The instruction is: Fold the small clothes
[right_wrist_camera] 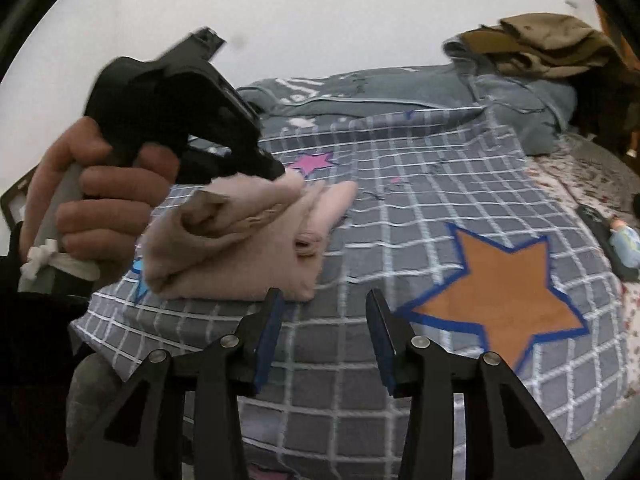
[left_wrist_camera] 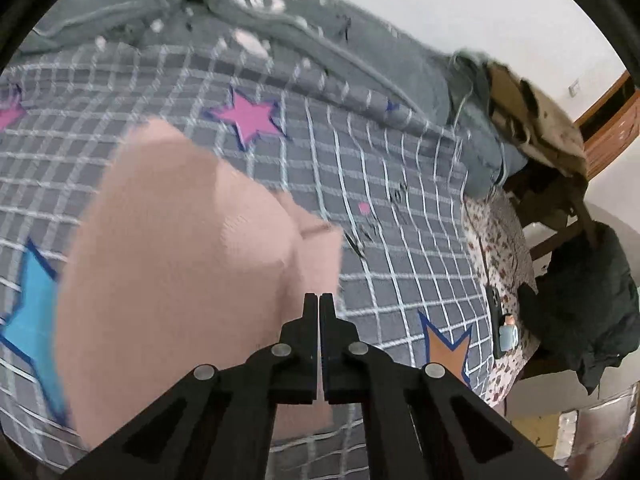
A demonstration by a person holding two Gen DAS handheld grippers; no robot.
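Note:
A pale pink small garment (right_wrist_camera: 240, 248) lies partly folded on a grey checked bedsheet with stars (right_wrist_camera: 400, 208). In the right wrist view my left gripper (right_wrist_camera: 276, 170), held in a hand, is shut on the garment's upper layer and lifts it over the rest. In the left wrist view the pink garment (left_wrist_camera: 180, 260) fills the lower left, and my left gripper (left_wrist_camera: 319, 300) has its jaws together on the cloth's edge. My right gripper (right_wrist_camera: 325, 300) is open and empty, just in front of the garment's near edge.
A grey quilt (right_wrist_camera: 400, 92) and a heap of brown clothes (right_wrist_camera: 552, 44) lie at the far side of the bed. A phone and a small doll (right_wrist_camera: 624, 240) lie at the right edge. A chair with dark clothes (left_wrist_camera: 592, 304) stands beside the bed.

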